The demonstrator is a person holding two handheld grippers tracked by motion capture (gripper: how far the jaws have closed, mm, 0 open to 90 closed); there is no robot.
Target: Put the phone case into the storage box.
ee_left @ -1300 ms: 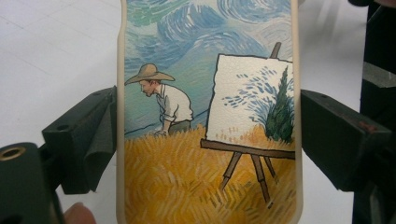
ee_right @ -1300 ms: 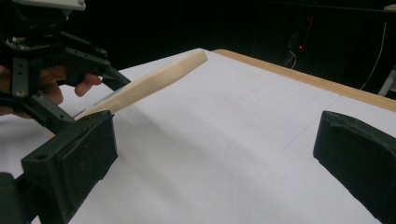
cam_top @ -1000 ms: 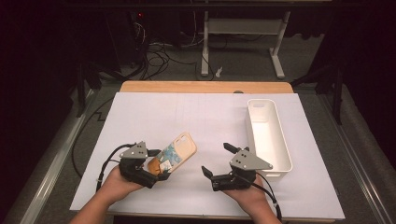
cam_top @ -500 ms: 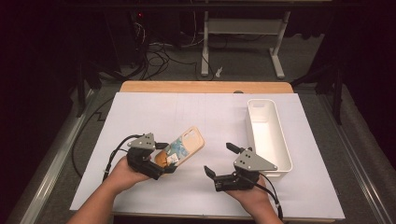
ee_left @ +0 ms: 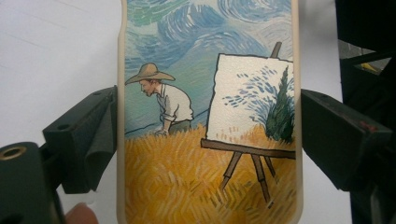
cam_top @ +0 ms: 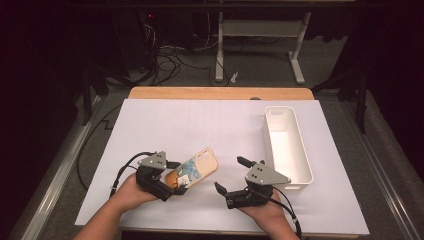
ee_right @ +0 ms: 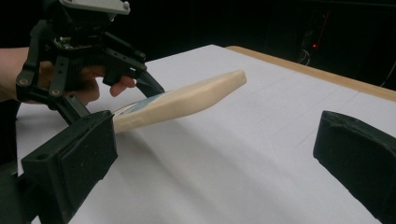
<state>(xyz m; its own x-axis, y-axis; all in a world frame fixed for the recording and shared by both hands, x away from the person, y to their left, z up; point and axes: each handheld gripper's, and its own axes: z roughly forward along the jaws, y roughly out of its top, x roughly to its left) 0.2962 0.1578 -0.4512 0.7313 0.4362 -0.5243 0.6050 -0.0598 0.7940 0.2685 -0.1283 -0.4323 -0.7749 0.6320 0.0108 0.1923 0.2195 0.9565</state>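
Between the clamped left gripper's (cam_top: 176, 176) jaws, a painted phone case (cam_top: 194, 170); right gripper (cam_top: 229, 174) agape.

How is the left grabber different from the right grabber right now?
The left gripper is shut on the phone case, pinching its long sides; the right gripper is open and holds nothing. The left gripper lifts the case tilted off the white table cover, while the right gripper's jaws have only that cover between them. Both are black, two-jawed, held by a hand, with a grey plate on top.
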